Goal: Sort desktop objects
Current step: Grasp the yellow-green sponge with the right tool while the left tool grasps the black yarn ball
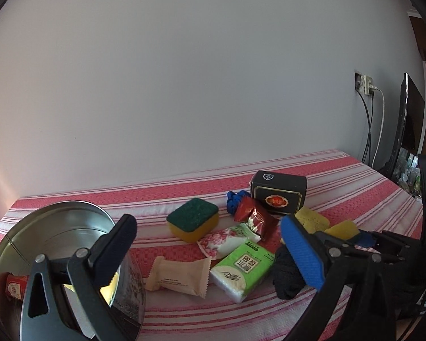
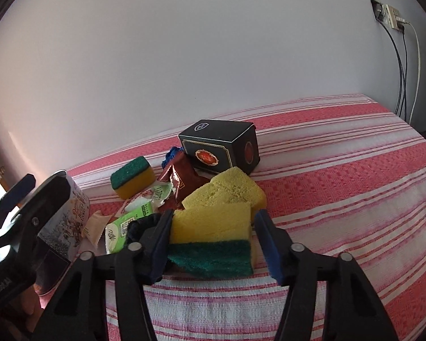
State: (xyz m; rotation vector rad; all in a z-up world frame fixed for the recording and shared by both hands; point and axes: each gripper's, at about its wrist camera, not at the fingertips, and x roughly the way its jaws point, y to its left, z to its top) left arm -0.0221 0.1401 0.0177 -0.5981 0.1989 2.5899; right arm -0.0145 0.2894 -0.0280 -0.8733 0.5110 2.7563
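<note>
My right gripper (image 2: 214, 217) is shut on a yellow sponge with a green scouring layer (image 2: 213, 227), a pad on each side of it. A second yellow sponge (image 2: 230, 187) lies just behind. My left gripper (image 1: 210, 227) stands wide open above the pile and grips nothing. Its left finger (image 1: 119, 244) is over a round metal tin (image 1: 56, 227) that holds a red packet (image 1: 14, 287). On the cloth lie a green-topped sponge (image 1: 193, 221), a black box (image 1: 278, 193), a dark red sachet (image 1: 255, 216), a green tissue pack (image 1: 241, 270), a beige packet (image 1: 179, 277) and a black cloth (image 1: 286, 275).
The table wears a red and white striped cloth (image 2: 340, 184) and stands against a pale wall. A wall socket with hanging cables (image 1: 365, 83) and a dark monitor (image 1: 409, 119) are at the far right. A blue cord (image 1: 235, 200) lies beside the box.
</note>
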